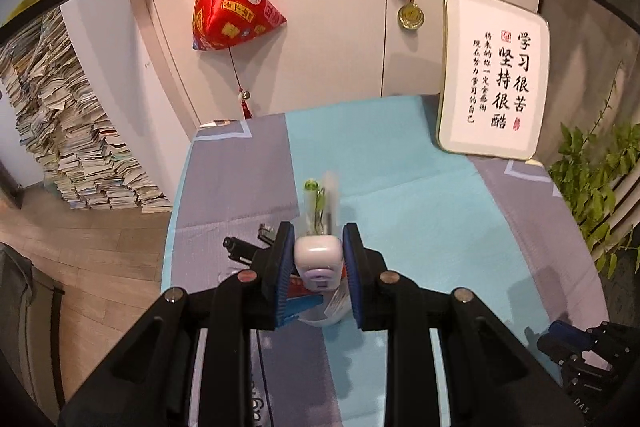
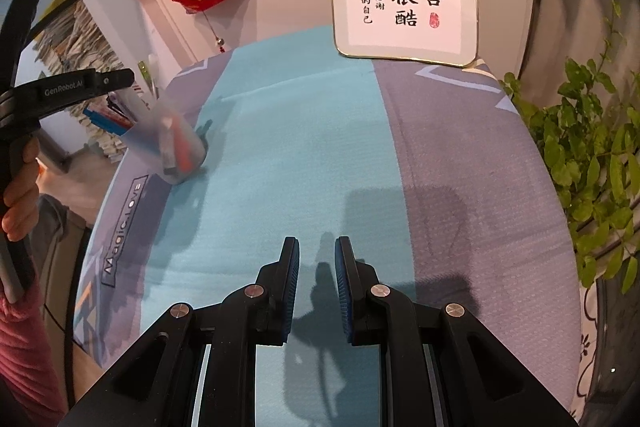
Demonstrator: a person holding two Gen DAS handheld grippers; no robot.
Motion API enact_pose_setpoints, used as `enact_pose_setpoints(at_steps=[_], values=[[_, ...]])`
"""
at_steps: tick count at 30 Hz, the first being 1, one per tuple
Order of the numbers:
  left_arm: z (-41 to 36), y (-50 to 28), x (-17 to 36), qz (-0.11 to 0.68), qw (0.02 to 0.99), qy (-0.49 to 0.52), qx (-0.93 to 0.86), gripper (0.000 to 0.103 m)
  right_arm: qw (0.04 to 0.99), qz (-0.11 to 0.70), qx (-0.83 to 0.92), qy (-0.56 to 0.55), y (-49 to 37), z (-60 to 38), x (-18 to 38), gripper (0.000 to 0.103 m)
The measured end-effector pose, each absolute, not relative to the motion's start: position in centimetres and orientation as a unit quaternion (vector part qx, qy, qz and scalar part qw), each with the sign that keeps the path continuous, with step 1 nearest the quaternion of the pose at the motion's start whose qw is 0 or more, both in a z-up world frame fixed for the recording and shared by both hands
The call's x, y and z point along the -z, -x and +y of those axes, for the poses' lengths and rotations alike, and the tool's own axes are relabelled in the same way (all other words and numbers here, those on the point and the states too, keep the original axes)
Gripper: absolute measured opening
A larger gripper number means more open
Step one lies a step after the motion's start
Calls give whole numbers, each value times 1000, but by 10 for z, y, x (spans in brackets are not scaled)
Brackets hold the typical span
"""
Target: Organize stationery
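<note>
In the left wrist view my left gripper [image 1: 318,239] is shut on a small white and lavender stationery piece [image 1: 319,257] that looks like a correction tape. It hangs just above a translucent pen cup [image 1: 326,309] with pens, one green-capped [image 1: 310,187]. In the right wrist view the same cup [image 2: 178,143] looks tilted and blurred at the table's left edge, below the left gripper's body [image 2: 60,93], which a hand [image 2: 20,195] holds. My right gripper [image 2: 317,259] hovers over the teal cloth [image 2: 280,147], jaws nearly together and empty.
A black object [image 1: 240,249] lies on the cloth left of the cup. A framed calligraphy sign [image 1: 492,79] leans at the back right. A leafy plant [image 2: 580,155] borders the table's right side. A red ornament [image 1: 232,11] hangs on the cabinet. Stacked books [image 1: 68,131] stand on the floor.
</note>
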State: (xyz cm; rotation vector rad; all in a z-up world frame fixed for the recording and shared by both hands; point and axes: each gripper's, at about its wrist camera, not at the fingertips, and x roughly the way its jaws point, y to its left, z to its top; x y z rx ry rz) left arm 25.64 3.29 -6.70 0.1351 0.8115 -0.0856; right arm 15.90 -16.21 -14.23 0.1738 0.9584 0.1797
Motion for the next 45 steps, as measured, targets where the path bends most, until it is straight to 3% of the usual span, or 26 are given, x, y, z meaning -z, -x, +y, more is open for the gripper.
enact_pose_setpoints(at_steps=[5,9,20,22,24,28,33,40,42,44,45], values=[[35,-248,59,383,921,-66,41,25,880,460,-88,-80,-159,-160,142,17],[39,-239,50,363,929,-64,37,32,881,458,-87,-78,-158,-159,140,18],[54,-214,43,338,939,-49,26,33,886,451,-86,-66,-149,-152,133,17],[54,-201,38,324,944,-48,26,37,889,445,-85,-62,-146,-151,129,18],[53,-186,35,308,950,-50,24,50,893,439,-82,-57,-143,-149,125,18],[47,-152,29,274,960,-60,23,54,903,421,-74,-41,-136,-146,111,18],[46,-115,28,239,969,-58,9,71,918,391,-63,-29,-124,-145,82,18],[49,-80,24,227,974,-16,3,81,943,330,-46,-16,-88,-139,32,18],[46,-72,24,222,975,-25,-3,82,947,318,-49,-10,-76,-136,23,23],[43,-64,25,220,975,-34,-11,82,951,305,-49,-5,-66,-134,18,37],[42,-59,25,219,975,-33,-11,82,954,297,-49,-2,-60,-133,15,38]])
